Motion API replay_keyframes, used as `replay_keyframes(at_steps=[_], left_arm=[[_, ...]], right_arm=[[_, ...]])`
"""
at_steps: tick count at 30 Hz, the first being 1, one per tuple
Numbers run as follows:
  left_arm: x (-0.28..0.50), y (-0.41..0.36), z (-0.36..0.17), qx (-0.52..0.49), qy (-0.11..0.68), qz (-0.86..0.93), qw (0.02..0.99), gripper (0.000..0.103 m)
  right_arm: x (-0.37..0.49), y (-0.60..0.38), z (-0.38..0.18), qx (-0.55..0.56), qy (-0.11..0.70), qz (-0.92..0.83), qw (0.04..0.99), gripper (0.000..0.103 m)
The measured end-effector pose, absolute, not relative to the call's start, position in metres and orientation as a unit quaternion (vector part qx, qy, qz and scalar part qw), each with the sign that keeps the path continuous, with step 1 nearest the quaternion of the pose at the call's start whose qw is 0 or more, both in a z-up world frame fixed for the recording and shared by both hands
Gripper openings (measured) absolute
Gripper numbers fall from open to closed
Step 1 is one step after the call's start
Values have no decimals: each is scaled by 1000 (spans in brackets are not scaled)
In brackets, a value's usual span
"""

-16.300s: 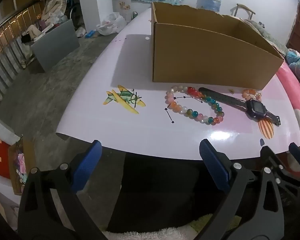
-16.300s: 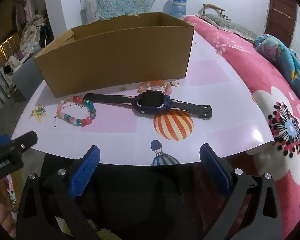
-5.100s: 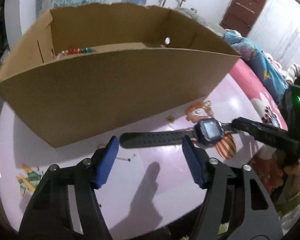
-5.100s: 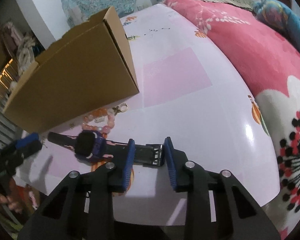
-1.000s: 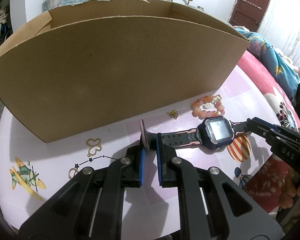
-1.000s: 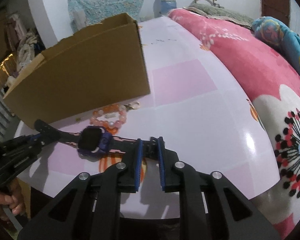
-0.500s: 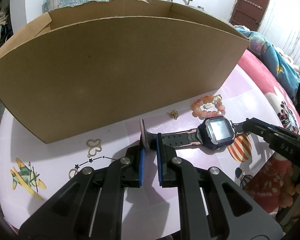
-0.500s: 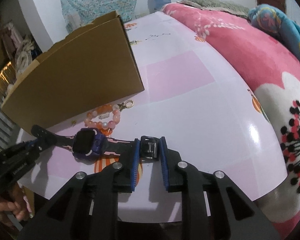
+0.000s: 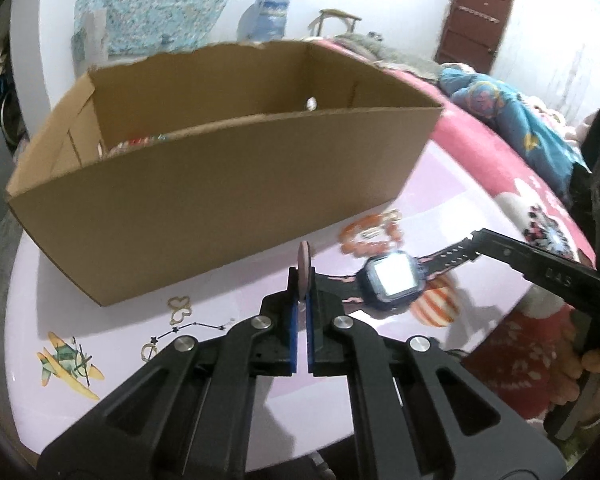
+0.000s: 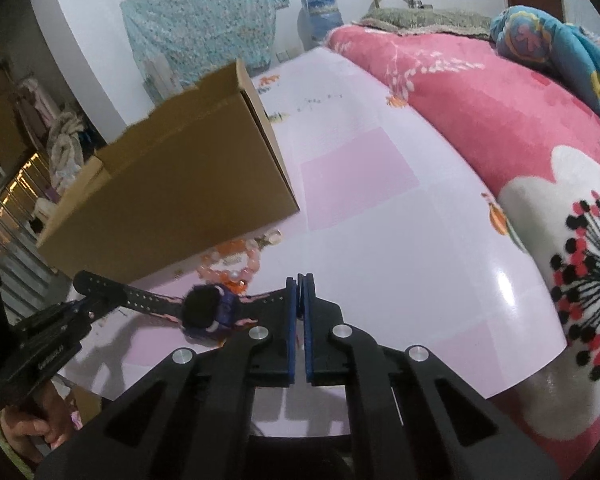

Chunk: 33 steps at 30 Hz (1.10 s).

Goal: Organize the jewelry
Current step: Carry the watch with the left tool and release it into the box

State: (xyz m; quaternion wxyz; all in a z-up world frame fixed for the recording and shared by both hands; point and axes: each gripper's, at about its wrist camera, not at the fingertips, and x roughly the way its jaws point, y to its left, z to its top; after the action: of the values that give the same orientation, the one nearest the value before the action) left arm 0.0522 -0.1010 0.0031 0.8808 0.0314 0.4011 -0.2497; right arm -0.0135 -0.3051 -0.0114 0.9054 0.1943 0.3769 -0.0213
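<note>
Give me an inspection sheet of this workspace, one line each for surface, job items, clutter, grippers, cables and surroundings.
Surface: glossy pink and white table with printed cartoon pictures.
Job's things: watch held by both strap ends, apparently just off the table; open cardboard box behind it, with a colourful bead bracelet inside; orange bead bracelet on the table by the box.
Clutter: nothing seen.
Grippers: left gripper shut on one strap end; right gripper shut on the other; a hand holds the left one.
Cables: nothing seen.
Surroundings: pink floral blanket beside the table, brown door, water jug.
</note>
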Motion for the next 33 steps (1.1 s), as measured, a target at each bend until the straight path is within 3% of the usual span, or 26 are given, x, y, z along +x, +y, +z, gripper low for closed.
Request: replay_keyframes(at_steps=[13, 21, 33], left_arm=[[8, -90, 92, 31, 313, -280, 907, 2], [36, -79, 144, 14, 286, -268, 920, 2], [202, -83, 109, -31, 431, -243, 869, 2]], right_arm=[[-48, -300, 75, 166, 291, 7, 942, 3], [11, -280, 133, 127, 244, 74, 959, 3], [182, -273, 114, 103, 354, 146, 918, 3]])
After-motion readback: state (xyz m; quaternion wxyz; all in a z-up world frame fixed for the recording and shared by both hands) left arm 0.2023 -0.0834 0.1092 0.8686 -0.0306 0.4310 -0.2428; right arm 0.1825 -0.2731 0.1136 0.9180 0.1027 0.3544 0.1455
